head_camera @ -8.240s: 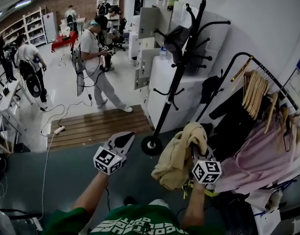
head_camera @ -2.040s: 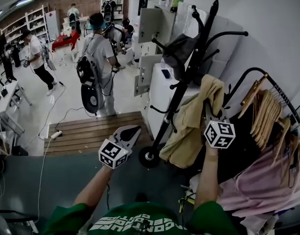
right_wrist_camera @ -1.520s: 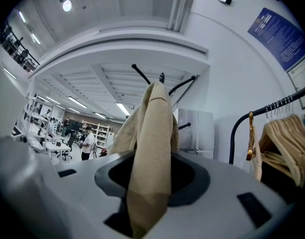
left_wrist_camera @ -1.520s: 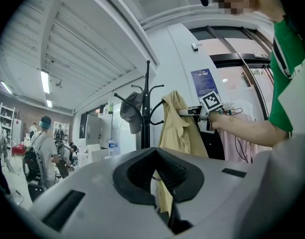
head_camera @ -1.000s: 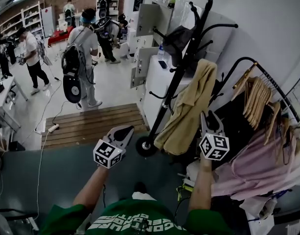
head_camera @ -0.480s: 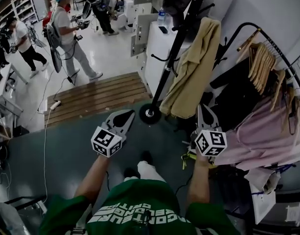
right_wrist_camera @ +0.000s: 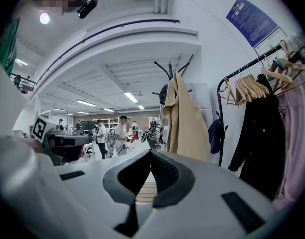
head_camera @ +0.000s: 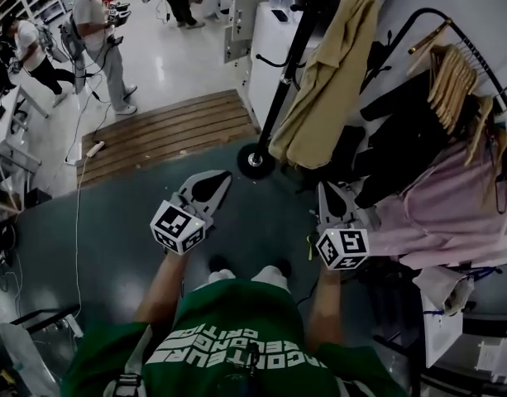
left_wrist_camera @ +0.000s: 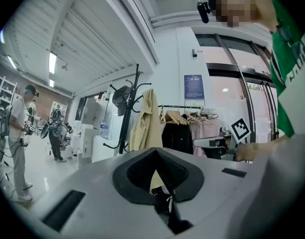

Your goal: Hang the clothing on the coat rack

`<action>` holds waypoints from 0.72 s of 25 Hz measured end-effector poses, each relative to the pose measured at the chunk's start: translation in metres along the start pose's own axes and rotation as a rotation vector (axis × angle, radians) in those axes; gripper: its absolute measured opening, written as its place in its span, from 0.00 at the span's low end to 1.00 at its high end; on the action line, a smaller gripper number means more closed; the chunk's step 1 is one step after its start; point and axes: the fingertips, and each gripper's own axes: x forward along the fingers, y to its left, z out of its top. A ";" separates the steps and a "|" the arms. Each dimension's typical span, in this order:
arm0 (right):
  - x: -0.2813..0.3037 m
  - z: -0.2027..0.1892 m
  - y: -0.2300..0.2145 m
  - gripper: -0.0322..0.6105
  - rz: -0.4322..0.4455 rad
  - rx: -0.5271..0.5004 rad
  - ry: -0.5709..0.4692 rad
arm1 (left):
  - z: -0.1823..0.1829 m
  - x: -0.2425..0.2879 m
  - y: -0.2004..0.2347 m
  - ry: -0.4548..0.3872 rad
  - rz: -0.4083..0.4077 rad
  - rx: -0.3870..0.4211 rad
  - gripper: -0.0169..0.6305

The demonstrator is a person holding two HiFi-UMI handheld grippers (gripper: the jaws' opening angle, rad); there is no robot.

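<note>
So the tan jacket is up on the coat rack, draped from 1 of the upper hooks and hanging down along the black pole, on its right in the head view, with the hem ending a bit above the round base. Neither tong is touching it. The left gripper sits low over the dark floor mat, jaws brought together at the tips, and its own view shows nothing pinched in there, just the room through the little window between the pads. The right gripper is the same deal: jaws fully closed, nothing held, parked near the bottom of the black garment. That one hangs on the clothes rail just right of the coat rack, next to a bunch of wooden hangers and a pink garment. Past the mat there's a wooden slat platform, and a few people are standing around farther back on the pale floor.
</note>
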 end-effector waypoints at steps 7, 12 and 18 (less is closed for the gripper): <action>-0.013 -0.028 -0.021 0.06 0.069 -0.001 0.058 | -0.011 0.029 -0.018 -0.010 0.064 -0.022 0.03; -0.027 -0.040 -0.060 0.06 0.091 0.002 0.082 | -0.028 0.065 -0.053 0.012 0.065 -0.019 0.03; -0.040 -0.040 -0.103 0.06 0.091 0.001 0.085 | -0.028 0.095 -0.083 0.009 0.061 -0.018 0.03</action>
